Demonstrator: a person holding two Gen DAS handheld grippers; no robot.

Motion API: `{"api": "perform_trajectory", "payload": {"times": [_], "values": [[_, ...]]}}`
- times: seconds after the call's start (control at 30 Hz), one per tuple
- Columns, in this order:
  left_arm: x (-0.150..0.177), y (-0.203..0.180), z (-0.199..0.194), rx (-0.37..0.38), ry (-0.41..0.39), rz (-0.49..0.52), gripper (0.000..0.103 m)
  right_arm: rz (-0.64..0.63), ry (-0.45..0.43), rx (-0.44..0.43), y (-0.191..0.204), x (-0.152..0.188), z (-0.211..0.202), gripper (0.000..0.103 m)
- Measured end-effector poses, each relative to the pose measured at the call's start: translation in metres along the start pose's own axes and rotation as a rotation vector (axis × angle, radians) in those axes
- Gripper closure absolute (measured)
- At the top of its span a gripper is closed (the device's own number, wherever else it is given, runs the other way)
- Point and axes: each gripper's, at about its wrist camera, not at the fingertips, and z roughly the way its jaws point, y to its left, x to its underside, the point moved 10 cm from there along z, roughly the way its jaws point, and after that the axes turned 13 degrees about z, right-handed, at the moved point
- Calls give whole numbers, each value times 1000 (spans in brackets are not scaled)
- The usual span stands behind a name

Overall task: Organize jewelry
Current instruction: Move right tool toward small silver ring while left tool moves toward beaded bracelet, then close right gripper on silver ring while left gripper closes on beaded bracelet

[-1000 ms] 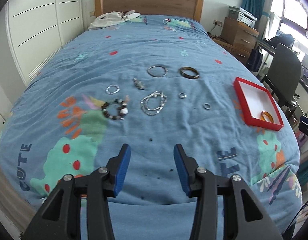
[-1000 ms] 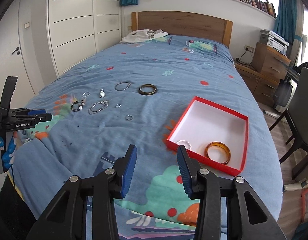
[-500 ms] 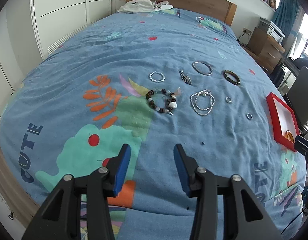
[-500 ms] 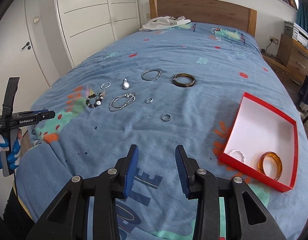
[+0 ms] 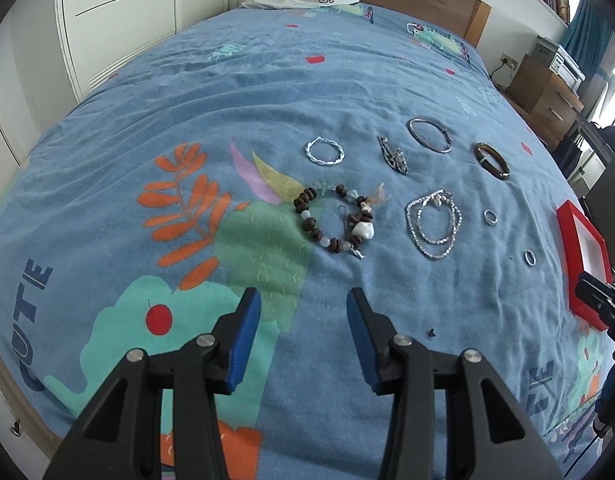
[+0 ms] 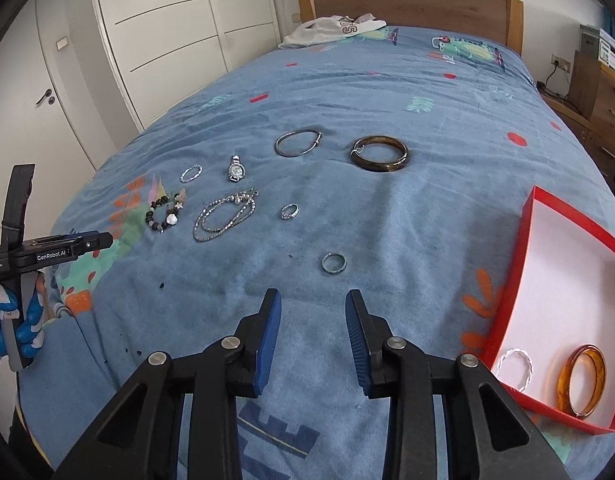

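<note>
- Blue patterned bedspread [image 6: 407, 208] carries all the loose jewelry.
- Red box [image 6: 525, 236] with a white floor sits at the right; an amber bangle [image 6: 583, 384] and a twisted silver bracelet [image 6: 516, 366] lie inside it.
- Left gripper [image 5: 303, 334]: jaws spread, empty, above the bedspread short of the beaded bracelet [image 5: 334, 218].
- Right gripper [image 6: 312, 338]: jaws apart though just closing, nothing between them, short of a silver ring [image 6: 334, 263].
- Dark bangle [image 6: 379, 153], chain necklace [image 6: 225, 219] and watch [image 6: 236, 168] lie beyond.

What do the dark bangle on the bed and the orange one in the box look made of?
Dark bangle: mottled brown-green and glossy, likely polished stone or resin. Orange bangle in the red box: translucent amber with light passing through, likely resin or glass.
</note>
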Motion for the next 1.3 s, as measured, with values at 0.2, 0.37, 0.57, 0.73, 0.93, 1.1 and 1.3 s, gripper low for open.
{"api": "perform_trajectory", "payload": {"times": [0.2,0.37,0.57,0.73,0.93,1.1,1.3], "values": [[-14,10,19,3,2,-14,60,1,11,-30,14,-11,24,71],[-27,17,36,4,4,-31,60,-10,14,-55,31,-25,48,71],[-35,21,63,9,29,-38,60,-14,23,-62,44,-39,79,71],[-40,18,81,20,46,-41,60,-19,36,-55,48,-47,102,71],[-40,17,89,6,48,-31,64,-18,53,-43,47,-52,125,72],[-40,15,89,1,46,-14,73,3,53,-39,44,-53,133,79],[-38,15,90,-8,43,-11,73,16,10,-45,41,-56,121,78]]}}
